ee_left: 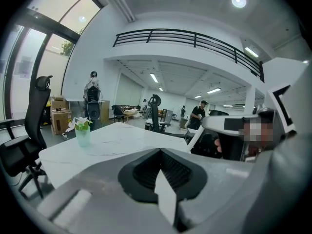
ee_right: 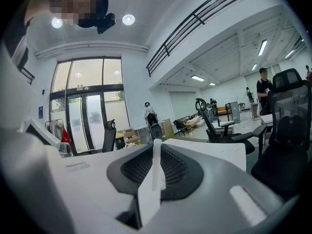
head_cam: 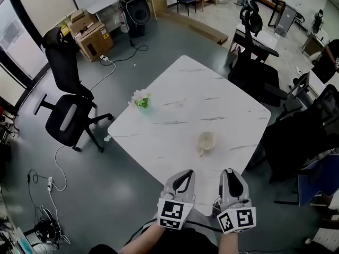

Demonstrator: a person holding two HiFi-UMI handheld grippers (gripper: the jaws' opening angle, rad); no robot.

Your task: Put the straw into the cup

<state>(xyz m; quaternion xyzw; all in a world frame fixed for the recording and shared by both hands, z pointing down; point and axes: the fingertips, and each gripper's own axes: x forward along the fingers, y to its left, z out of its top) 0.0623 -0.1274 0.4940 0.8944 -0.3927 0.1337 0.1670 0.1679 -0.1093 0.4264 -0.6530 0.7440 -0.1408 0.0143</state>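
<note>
A pale cup [head_cam: 206, 141] stands on the white marbled table [head_cam: 185, 89], near its front corner. Both grippers hover side by side over that corner, just short of the cup. In the right gripper view, my right gripper [ee_right: 157, 167] is shut on a white straw [ee_right: 157, 152], which stands upright between the dark pads. In the head view it [head_cam: 232, 180] sits front right of the cup. My left gripper [head_cam: 183, 181] has its jaws together; a thin white wedge [ee_left: 163, 194] shows between them and I cannot tell what it is. Neither gripper view shows the cup.
A small green cup with white flowers [head_cam: 141, 99] [ee_left: 83, 132] stands near the table's left edge. Black office chairs stand to the left [head_cam: 66, 105] and at the far right [head_cam: 257, 70], with a dark chair [head_cam: 296, 136] close on the right. A person [ee_left: 197, 115] stands far behind.
</note>
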